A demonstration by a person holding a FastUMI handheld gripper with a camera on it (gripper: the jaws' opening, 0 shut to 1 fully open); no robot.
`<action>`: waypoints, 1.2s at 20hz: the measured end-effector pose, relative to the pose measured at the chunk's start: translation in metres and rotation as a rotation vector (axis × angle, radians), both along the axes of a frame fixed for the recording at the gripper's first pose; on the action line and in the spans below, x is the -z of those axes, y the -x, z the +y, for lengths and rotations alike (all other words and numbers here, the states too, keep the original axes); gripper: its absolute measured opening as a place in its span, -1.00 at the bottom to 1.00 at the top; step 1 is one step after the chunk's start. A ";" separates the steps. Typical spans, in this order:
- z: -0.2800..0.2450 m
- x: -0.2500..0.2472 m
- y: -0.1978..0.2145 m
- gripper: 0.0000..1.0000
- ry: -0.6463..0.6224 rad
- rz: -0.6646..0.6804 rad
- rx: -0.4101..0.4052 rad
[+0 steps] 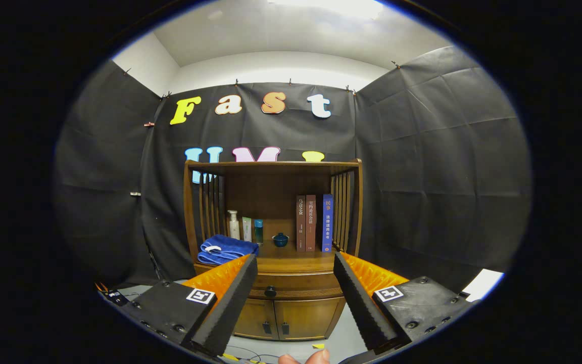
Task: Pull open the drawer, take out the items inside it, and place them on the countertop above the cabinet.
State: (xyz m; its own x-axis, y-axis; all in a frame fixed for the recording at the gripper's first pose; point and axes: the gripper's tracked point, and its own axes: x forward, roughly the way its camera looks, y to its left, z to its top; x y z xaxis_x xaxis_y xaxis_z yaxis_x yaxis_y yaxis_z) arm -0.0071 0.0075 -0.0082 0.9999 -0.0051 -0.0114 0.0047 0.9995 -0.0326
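A brown wooden cabinet (273, 230) stands against the booth's wall, well beyond my fingers. Its drawer (291, 286) is closed, with a dark round knob (270, 291) at the middle of its front. The countertop (291, 260) lies just above the drawer, under an open shelf bay. My gripper (295, 268) is open, fingers spread wide with nothing between them. The drawer front and knob show in the gap between the fingers, some way ahead. What lies inside the drawer is hidden.
On the countertop sit a folded blue towel (228, 248), three bottles (245, 227), a small dark lidded pot (280, 239) and three upright books (314, 223). Two cupboard doors (283, 319) lie below the drawer. A person's fingertips (306, 358) show beneath the gripper.
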 end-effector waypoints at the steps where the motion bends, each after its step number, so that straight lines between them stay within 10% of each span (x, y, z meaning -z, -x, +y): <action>1: 0.001 0.003 0.000 0.98 0.002 0.003 0.001; 24: 0.052 0.182 -0.162 1.00 -0.005 0.223 -0.073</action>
